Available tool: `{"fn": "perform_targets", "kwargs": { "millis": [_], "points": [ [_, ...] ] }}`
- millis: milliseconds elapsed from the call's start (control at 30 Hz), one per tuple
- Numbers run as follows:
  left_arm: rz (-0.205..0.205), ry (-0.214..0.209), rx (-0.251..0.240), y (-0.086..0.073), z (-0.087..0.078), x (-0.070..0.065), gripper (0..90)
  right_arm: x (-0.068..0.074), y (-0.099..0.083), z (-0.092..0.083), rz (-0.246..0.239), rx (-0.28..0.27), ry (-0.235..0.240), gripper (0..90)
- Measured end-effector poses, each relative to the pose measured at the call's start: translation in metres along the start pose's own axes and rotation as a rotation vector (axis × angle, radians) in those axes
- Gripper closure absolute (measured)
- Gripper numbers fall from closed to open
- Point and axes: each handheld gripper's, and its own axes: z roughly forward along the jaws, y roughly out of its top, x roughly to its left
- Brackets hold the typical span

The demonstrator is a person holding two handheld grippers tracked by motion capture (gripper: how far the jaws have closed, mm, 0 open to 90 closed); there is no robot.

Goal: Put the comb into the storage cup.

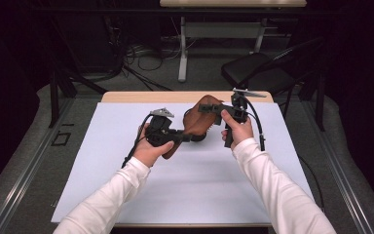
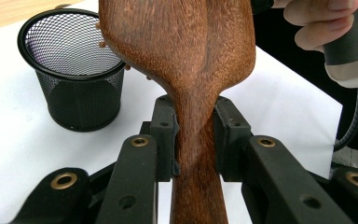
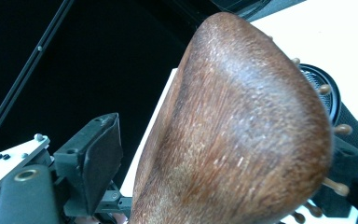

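Note:
A brown wooden hairbrush [image 1: 202, 122] is held above the white table mat [image 1: 185, 190]. My left gripper [image 1: 187, 138] is shut on its narrow handle. In the left gripper view both pads [image 2: 165, 135] press the neck of the brush [image 2: 186, 51], whose smooth back faces the camera. My right gripper [image 1: 209, 108] reaches the brush head from the right. In the right gripper view the head [image 3: 242, 140] sits between the jaws of that gripper [image 3: 223, 163]. The left pad [image 3: 98, 158] stands a little off the wood, and the other jaw is on the bristle side, where wooden pins [image 3: 338, 187] stick out.
A black mesh cup [image 2: 72, 70] stands upright on the mat beyond the brush, its rim [image 3: 328, 93] just behind the brush head. The person's right hand [image 2: 326, 32] holds its gripper's handle. A dark chair [image 1: 253, 68] and a desk frame stand past the table's far edge.

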Motion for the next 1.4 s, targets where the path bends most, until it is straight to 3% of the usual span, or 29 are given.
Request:
{"fn": "perform_targets", "kwargs": {
  "millis": [500,1000,1400],
  "points": [
    [-0.002,0.0,-0.004,-0.001,-0.001,0.001,73.0,-0.008,0.0,-0.004,0.053,-0.035,0.028,35.2],
    [-0.001,0.0,-0.002,-0.001,-0.002,0.001,73.0,-0.011,-0.001,-0.005,0.074,-0.066,0.053,37.8],
    [0.003,0.0,0.005,-0.001,-0.001,0.001,73.0,-0.013,-0.001,-0.007,0.11,-0.053,0.063,39.8]
  ]
}}
